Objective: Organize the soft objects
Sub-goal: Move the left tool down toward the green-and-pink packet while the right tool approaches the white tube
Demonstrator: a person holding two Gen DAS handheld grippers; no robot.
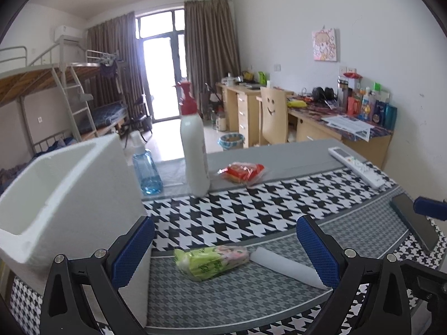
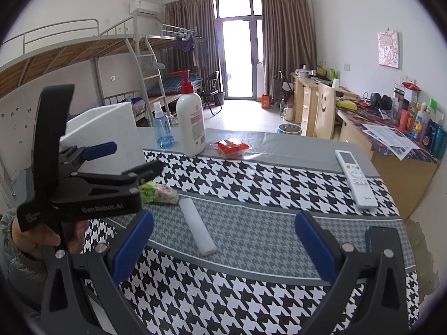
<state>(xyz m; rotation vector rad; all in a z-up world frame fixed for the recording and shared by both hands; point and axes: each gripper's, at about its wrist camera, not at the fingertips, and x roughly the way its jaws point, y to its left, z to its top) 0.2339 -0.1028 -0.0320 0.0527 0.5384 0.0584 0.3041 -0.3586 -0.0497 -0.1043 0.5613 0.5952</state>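
Observation:
A green and pink soft tissue pack (image 1: 211, 261) lies on the grey part of the tablecloth, just ahead of my left gripper (image 1: 225, 254), which is open and holds nothing. A white foam roll (image 1: 287, 268) lies against the pack's right end. A red soft packet (image 1: 241, 171) sits further back. The white foam box (image 1: 64, 195) stands open-topped at the left. In the right wrist view my right gripper (image 2: 225, 247) is open and empty above the cloth, with the roll (image 2: 197, 227) ahead on the left, the pack (image 2: 159, 192) and red packet (image 2: 232, 148) beyond, and the left gripper (image 2: 137, 157) by the box (image 2: 111, 128).
A white pump bottle (image 1: 194, 145) and a blue spray bottle (image 1: 146, 167) stand behind the box. A white remote (image 2: 354, 180) and a dark phone (image 2: 382, 240) lie along the table's right side. A person's hand (image 2: 42, 237) holds the left gripper. Desks and bunk beds fill the room behind.

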